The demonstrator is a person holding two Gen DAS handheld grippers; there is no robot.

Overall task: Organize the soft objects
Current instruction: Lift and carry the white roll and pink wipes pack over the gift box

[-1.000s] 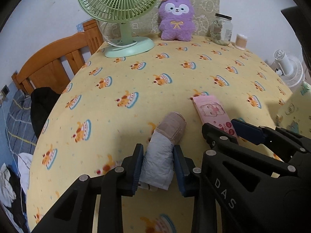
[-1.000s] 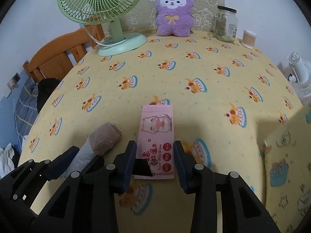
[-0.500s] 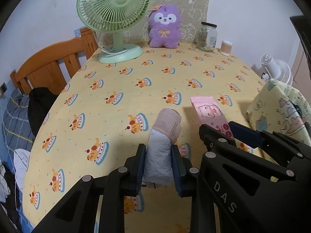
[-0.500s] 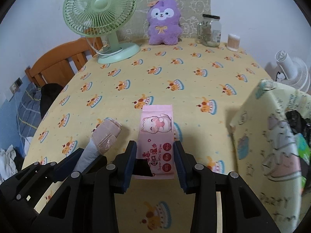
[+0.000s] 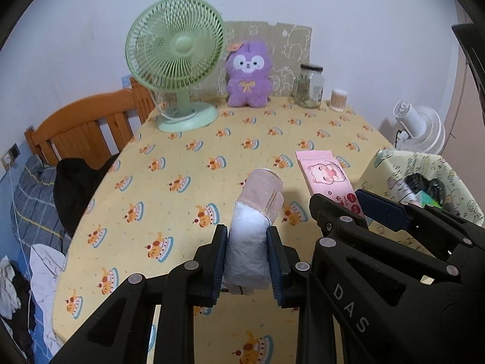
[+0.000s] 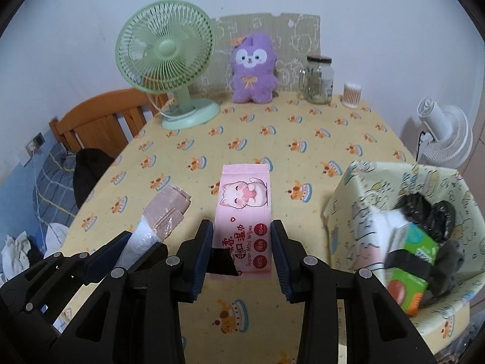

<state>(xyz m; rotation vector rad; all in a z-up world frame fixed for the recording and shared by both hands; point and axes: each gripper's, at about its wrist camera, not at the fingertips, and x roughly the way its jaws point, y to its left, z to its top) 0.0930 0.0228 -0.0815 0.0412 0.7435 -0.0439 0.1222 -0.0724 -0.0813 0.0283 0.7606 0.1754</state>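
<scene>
My left gripper [image 5: 247, 247] is shut on a rolled white and beige bundle in clear wrap [image 5: 253, 227] and holds it above the yellow tablecloth [image 5: 197, 182]. The bundle also shows in the right wrist view [image 6: 157, 218]. My right gripper [image 6: 241, 242] is shut on a pink pack of wet wipes [image 6: 244, 212], also lifted; the pack shows in the left wrist view [image 5: 329, 182]. A patterned fabric basket [image 6: 342, 200] stands at the right, holding a green box [image 6: 415, 261], black items and a white pack.
At the table's far edge stand a green desk fan [image 5: 175, 69], a purple plush toy [image 5: 248, 75], a glass jar [image 5: 309, 86] and a cotton-swab tub [image 5: 338, 100]. A wooden bed frame [image 5: 81, 127] lies left; a white floor fan [image 5: 419, 127] stands right.
Both grippers have risen and pulled back from the table with their objects held. The fabric basket has come into view at the right.
</scene>
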